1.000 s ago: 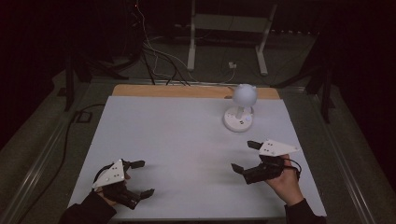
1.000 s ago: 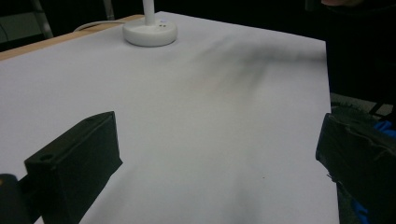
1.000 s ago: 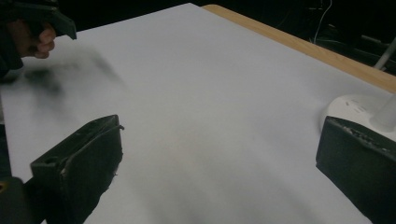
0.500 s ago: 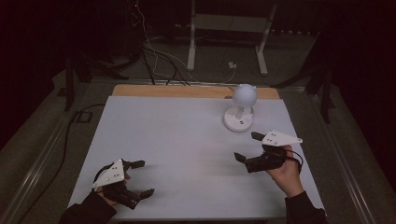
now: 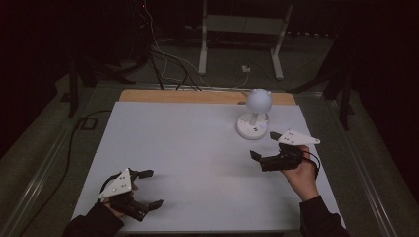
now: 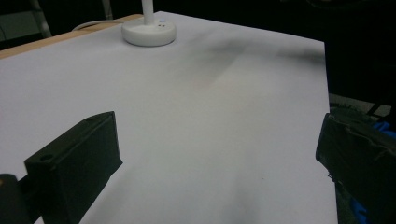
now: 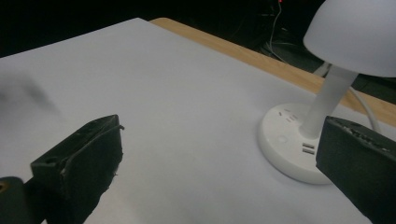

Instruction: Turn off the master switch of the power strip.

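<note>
A small white desk lamp (image 5: 255, 112) with a round dome shade and a round base stands at the back right of the white table (image 5: 188, 148). In the right gripper view the lamp (image 7: 322, 116) is close ahead on the right, its base showing two small ports. My right gripper (image 5: 266, 144) is open just in front of the lamp's base, nothing between its jaws. My left gripper (image 5: 151, 188) rests open near the front left edge, far from the lamp (image 6: 148, 29), with bare table between its jaws.
A wooden strip (image 5: 197, 96) runs along the table's far edge. Behind it, cables (image 5: 168, 59) lie on the dark floor beside a white metal stand (image 5: 242, 34). A black cable (image 5: 74, 143) trails along the left side.
My right gripper has moved forward and a little up the table, closer to the lamp's base. The left gripper has stayed where it was.
</note>
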Available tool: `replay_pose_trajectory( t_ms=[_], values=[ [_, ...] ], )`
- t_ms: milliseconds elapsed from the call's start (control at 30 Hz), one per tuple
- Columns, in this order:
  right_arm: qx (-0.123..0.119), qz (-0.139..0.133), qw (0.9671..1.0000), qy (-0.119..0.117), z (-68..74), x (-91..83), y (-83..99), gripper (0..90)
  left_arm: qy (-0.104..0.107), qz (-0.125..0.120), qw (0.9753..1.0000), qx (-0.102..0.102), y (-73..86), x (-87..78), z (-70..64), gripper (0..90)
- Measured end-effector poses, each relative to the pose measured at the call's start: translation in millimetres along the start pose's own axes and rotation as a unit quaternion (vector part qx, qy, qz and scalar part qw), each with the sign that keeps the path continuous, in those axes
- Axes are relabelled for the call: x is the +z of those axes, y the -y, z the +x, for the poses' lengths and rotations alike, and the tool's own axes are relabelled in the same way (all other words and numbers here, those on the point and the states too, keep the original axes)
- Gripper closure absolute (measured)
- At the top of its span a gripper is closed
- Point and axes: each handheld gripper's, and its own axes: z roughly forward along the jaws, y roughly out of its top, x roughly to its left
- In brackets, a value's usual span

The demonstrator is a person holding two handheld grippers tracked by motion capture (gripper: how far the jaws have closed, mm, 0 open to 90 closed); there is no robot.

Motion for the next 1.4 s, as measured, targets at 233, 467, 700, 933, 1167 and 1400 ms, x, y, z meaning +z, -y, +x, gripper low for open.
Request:
replay_pose_trajectory(
  t_ms=[233, 467, 700, 933, 1167, 1400],
  values=[
    [0.011, -0.011, 0.9998, 0.015, -9.5, 3.7, -5.3, 0.5, 0.002, 0.001, 1.0, 0.002, -0.2, -0.2, -0.5, 0.3],
    [0.018, -0.013, 0.9993, 0.029, -19.7, 8.7, -10.7, 0.5, 0.001, 0.0, 1.0, 0.001, -0.2, -0.5, 0.0, 0.3],
    [0.024, -0.012, 0.9985, 0.048, -32.1, 14.4, -15.3, 0.5, -0.001, -0.001, 1.0, 0.002, -0.3, -0.6, -0.2, 0.3],
    [0.032, -0.007, 0.9973, 0.066, -45.7, 21.0, -16.8, 0.5, 0.0, -0.001, 1.0, 0.001, -0.2, -0.6, 0.0, 0.3],
    [0.033, 0.003, 0.9956, 0.088, -59.3, 31.8, -14.2, 0.5, 0.001, -0.004, 1.0, -0.001, -0.3, -0.5, 0.5, 0.3],
    [0.05, 0.008, 0.9925, 0.112, -71.3, 43.7, -10.0, 0.3, 0.001, -0.003, 1.0, -0.001, -0.2, -0.6, 0.4, 0.3]
  ],
)
